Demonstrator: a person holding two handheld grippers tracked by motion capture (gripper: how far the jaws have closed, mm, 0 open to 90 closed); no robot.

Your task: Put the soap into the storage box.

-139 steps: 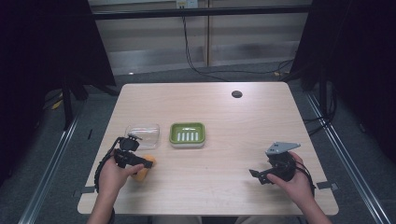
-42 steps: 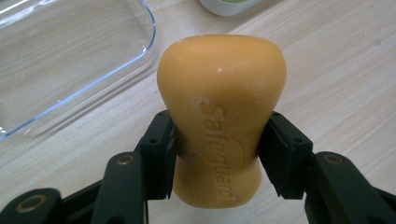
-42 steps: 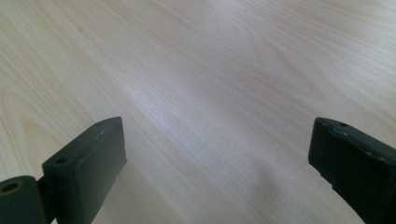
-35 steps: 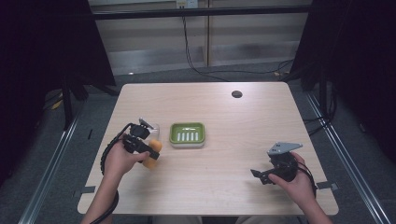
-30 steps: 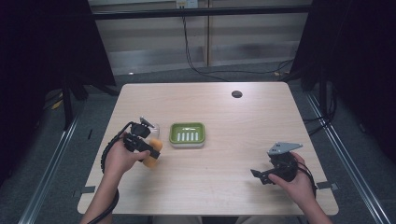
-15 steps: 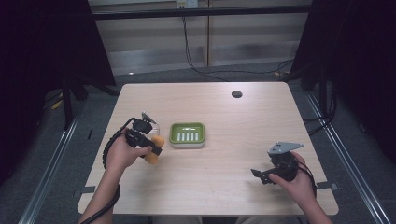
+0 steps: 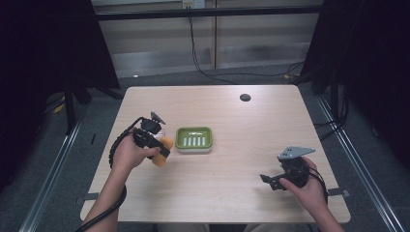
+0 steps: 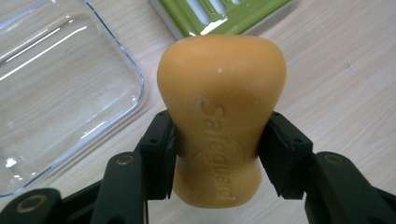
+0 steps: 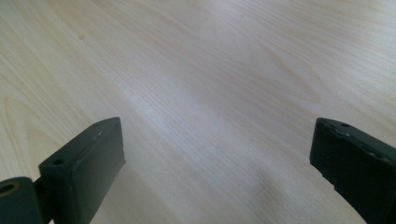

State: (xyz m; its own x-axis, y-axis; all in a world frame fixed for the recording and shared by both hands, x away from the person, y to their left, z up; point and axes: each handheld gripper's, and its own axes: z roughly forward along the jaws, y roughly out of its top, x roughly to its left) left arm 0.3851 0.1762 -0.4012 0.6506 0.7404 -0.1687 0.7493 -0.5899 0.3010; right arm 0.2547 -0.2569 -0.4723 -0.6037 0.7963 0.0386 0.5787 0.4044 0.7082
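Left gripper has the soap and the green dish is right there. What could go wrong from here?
1. The jaws pinch the orange soap bar at its narrow waist; it looks smooth and could slip or twist.
2. The clear lid lies close beside the left gripper and could get nudged.
3. The soap may catch the green dish rim.

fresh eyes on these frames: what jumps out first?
The orange soap bar stamped Safeguard, pinched at its waist in the left claw, held just left of the green slotted soap dish near the table's middle. Next, the clear plastic lid lying on the wood beside the bar. The right claw sits apart at the table's near right, open with nothing in it.
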